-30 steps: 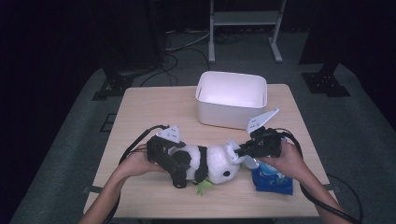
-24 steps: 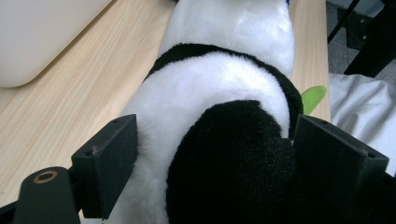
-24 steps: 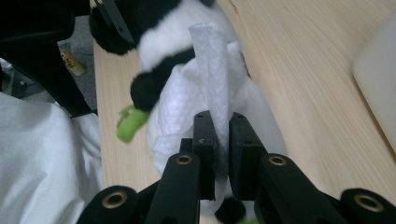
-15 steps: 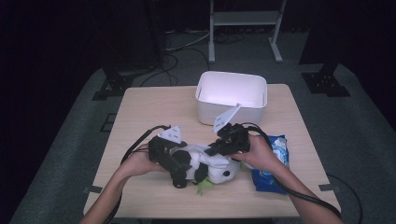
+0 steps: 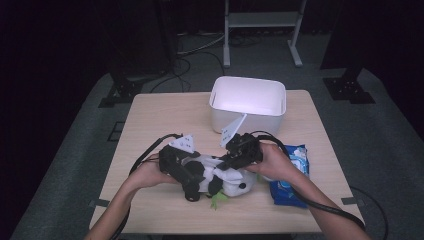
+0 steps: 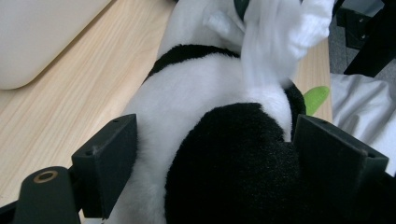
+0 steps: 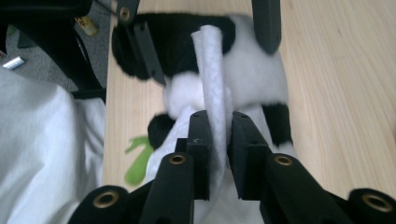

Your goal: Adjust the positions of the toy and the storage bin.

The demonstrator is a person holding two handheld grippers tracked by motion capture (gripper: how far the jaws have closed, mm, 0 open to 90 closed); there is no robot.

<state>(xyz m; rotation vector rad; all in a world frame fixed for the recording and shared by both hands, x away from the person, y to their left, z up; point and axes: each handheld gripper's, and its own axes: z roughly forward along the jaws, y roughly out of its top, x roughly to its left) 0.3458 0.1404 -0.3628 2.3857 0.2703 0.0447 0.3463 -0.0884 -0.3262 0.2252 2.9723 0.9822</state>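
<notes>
Sliding in from the blue wipes pack [image 5: 291,175], where it was a second ago, the right gripper [image 5: 227,162] is now hanging over the panda plush [image 5: 220,177], its jaws having just been easing apart yet still nipping a white wipe [image 7: 214,88]. The left gripper [image 5: 192,190] is staying put, its jaws clenched wide around the plush's black-and-white body [image 6: 219,140]. The plush is lying near the front edge of the wooden table [image 5: 160,115], at about six o'clock from the white bin [image 5: 248,102], with the wipes pack at its three o'clock. Beyond the table, grey carpet [image 5: 380,140] is running into a dark room, where a metal stand [image 5: 262,30] is rising at twelve o'clock.
</notes>
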